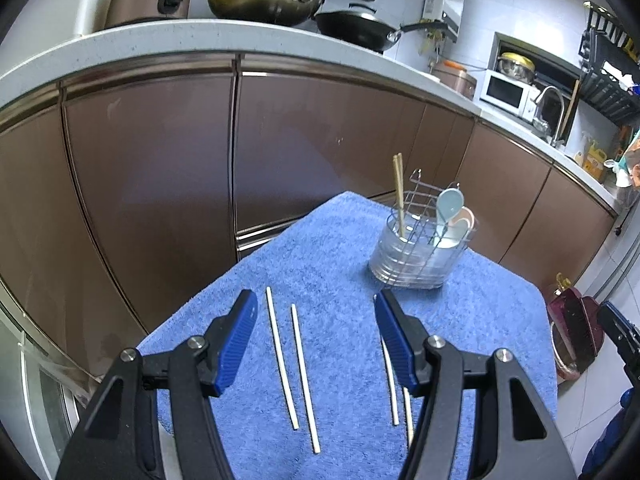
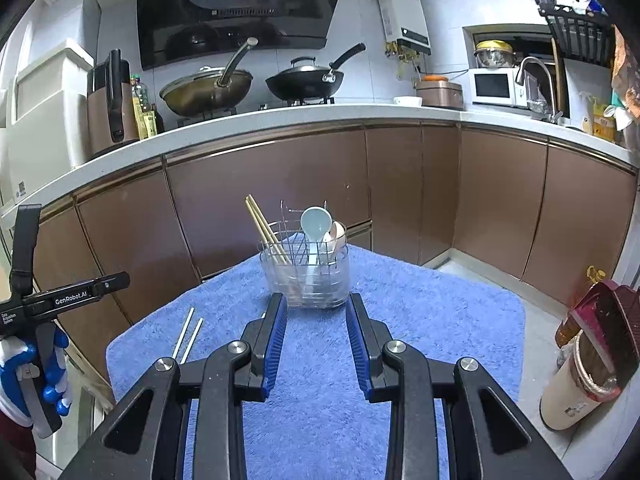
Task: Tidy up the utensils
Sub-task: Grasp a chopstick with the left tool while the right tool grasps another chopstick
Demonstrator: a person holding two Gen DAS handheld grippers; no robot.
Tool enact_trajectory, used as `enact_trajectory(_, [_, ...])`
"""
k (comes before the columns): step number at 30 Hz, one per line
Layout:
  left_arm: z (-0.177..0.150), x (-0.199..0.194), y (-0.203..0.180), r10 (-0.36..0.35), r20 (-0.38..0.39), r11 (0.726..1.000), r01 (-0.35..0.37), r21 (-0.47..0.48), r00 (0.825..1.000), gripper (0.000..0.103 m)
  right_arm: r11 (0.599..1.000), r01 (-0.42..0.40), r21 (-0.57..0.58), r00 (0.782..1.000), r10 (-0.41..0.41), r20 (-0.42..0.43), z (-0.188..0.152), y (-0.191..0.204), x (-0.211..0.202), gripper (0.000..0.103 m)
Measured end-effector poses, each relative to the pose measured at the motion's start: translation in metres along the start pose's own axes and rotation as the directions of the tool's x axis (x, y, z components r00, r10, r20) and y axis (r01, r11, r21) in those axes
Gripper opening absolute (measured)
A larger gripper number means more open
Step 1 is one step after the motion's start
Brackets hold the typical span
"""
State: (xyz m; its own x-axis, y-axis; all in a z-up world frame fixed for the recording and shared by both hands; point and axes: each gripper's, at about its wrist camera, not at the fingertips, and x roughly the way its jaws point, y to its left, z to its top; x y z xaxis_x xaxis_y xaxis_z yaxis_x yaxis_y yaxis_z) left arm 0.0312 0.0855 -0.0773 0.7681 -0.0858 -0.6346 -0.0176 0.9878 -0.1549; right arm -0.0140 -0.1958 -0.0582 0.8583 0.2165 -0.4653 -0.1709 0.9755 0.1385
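While chopsticks lie loose:
Left gripper (image 1: 314, 304): parted wide, empty, straddling the white chopsticks (image 1: 292, 364) for pickup.
Right gripper (image 2: 316, 304): narrowly parted, empty.
Utensil holder (image 2: 306, 268): ahead of right fingertips, already storing spoons (image 2: 316, 222).
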Motion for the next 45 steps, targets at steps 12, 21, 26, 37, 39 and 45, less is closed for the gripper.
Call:
enact_trajectory(12, [0.010, 0.051, 0.019, -0.115, -0.167, 0.991, 0.103, -0.080, 0.979, 0.059, 0.999, -0.036, 0.003, 0.996, 0.036, -0.086, 0.005, -0.012, 0.046, 0.029])
enact_trajectory(21, [0.005, 0.123, 0.022, -0.204, -0.396, 0.978, 0.171, -0.117, 0.896, 0.047, 0.980, -0.195, 0.027, 0.937, 0.194, -0.291, 0.002, 0.013, 0.121, 0.029])
enact_trajectory(26, [-0.002, 0.158, 0.023, -0.187, -0.477, 0.982, 0.153, -0.109, 0.859, 0.038, 0.963, -0.265, 0.050, 0.879, 0.262, -0.398, -0.002, 0.034, 0.165, 0.029])
enact_trajectory(37, [-0.012, 0.218, 0.038, -0.167, -0.591, 0.985, 0.113, -0.127, 0.789, 0.023, 0.965, -0.242, 0.104, 0.785, 0.257, -0.564, -0.017, 0.059, 0.258, 0.028])
enact_trajectory(39, [-0.013, 0.222, 0.037, -0.164, -0.599, 0.986, 0.114, -0.121, 0.784, 0.021, 0.970, -0.228, 0.088, 0.778, 0.236, -0.582, -0.019, 0.063, 0.270, 0.028])
enact_trajectory(45, [-0.010, 0.229, 0.033, -0.137, -0.612, 0.991, 0.104, -0.089, 0.779, 0.014, 0.982, -0.186, 0.042, 0.758, 0.171, -0.630, -0.029, 0.071, 0.293, 0.024])
